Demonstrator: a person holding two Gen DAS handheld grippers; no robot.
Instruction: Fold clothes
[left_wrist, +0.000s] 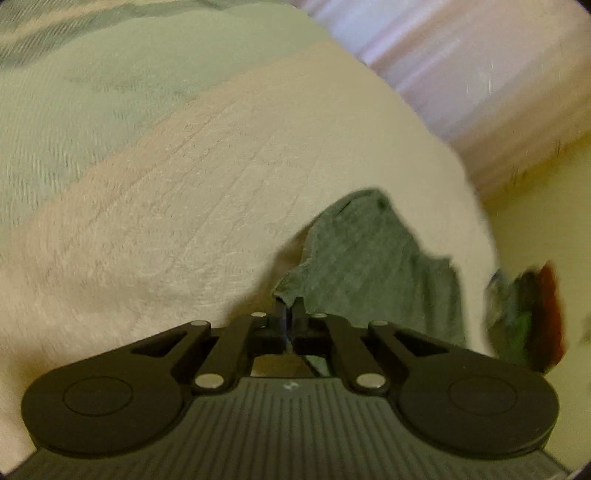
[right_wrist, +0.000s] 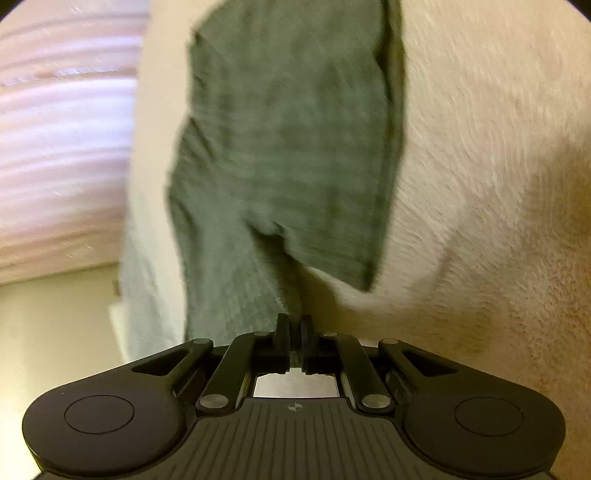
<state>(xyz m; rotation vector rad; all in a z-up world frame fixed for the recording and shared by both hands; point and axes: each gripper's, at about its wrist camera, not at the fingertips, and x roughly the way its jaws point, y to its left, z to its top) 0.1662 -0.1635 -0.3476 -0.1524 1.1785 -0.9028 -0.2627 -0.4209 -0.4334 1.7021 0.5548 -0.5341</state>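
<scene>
Both pinched on the green cloth (right_wrist: 288, 155): left gripper (left_wrist: 290, 314) and right gripper (right_wrist: 294, 328) closed on its edge. I'd keep it taut and lay it flat on the bed (left_wrist: 184, 206).

Grey-green knit garment (right_wrist: 288, 147), blurred, hangs rumpled across centre and top of right wrist view over cream fleecy blanket (right_wrist: 480, 166); in left wrist view its corner sits lower right of centre, edge ragged.

The right tool (right_wrist: 294, 332) pinches a green-grey cloth (right_wrist: 291, 140), its fingers closed on the fabric's near edge. The cloth stretches ahead over a cream blanket (right_wrist: 480, 147), blurred throughout.
</scene>
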